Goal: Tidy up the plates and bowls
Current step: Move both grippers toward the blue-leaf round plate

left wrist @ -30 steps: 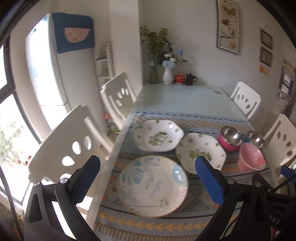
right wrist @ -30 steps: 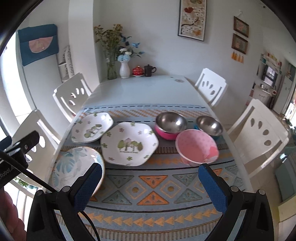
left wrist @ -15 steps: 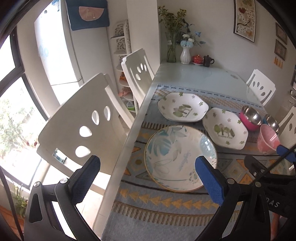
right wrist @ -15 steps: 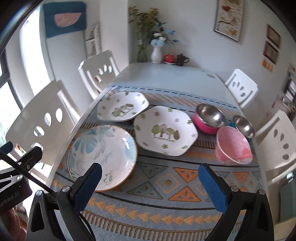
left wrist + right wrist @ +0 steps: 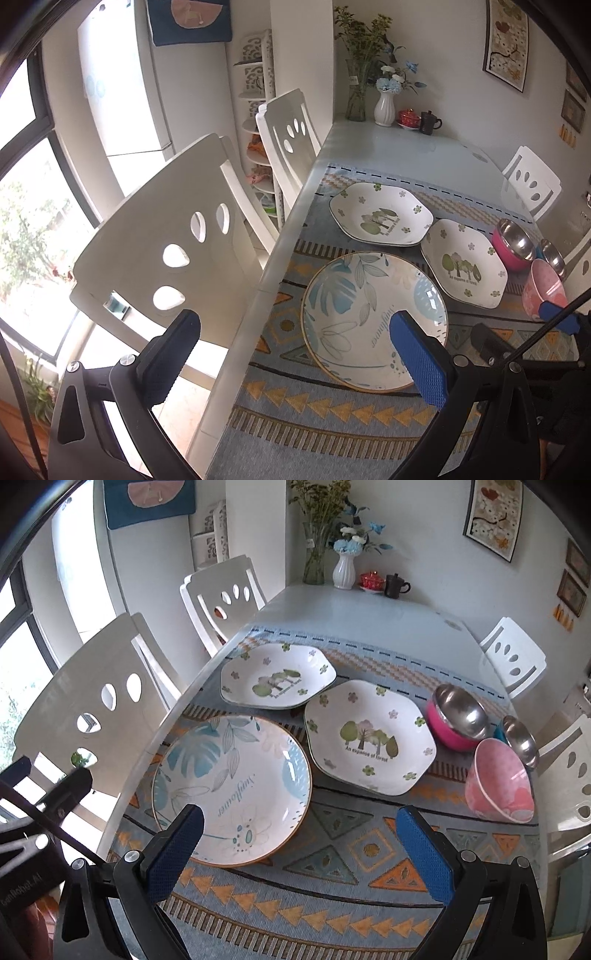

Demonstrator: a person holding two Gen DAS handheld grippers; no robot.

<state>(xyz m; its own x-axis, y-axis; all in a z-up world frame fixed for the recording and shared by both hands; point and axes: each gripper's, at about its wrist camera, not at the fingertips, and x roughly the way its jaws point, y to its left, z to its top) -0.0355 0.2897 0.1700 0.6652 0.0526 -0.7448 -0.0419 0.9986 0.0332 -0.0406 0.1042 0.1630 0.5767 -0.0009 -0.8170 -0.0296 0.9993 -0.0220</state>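
Plate (image 5: 232,786) lies partly between wide-spread fingers of right gripper (image 5: 299,853).

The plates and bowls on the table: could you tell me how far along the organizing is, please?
Nothing looks stacked yet. The round leaf plate, two tree-print plates, pink bowl and two steel bowls all lie separately on the mat. The left gripper and right gripper are open and empty, nearest the leaf plate. All the grouping is left.
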